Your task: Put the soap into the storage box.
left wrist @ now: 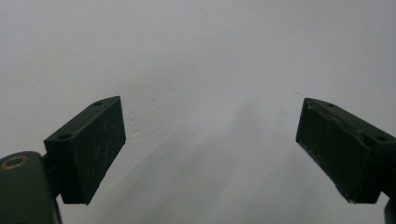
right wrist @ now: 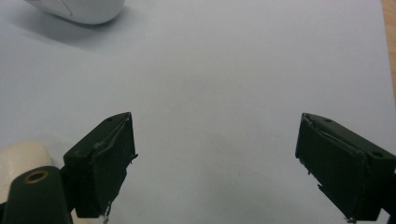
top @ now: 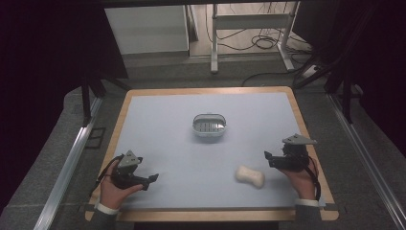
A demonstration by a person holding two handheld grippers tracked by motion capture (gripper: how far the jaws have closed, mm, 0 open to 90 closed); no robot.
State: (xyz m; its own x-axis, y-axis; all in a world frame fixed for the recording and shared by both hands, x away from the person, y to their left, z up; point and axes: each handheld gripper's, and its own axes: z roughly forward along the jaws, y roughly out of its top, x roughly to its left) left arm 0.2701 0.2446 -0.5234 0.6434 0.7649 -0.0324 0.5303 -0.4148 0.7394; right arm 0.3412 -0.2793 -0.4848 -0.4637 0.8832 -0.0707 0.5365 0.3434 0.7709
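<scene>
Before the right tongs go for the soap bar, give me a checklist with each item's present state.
1. Right tongs open, nothing between them: ok.
2. Left tongs open, nothing between them: ok.
3. Soap bar lying free on the table, apart from both tongs: ok.
4. Soap dish upright, nothing in it: ok.
5. Right tongs lined up on the soap bar: not ok; in the right gripper view it sits off to the lower left.
6. Soap bar dry enough to grip: cannot tell.

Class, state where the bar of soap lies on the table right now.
In the high view the soap lies near the table's front edge, right of centre, just left of the right tool.
</scene>
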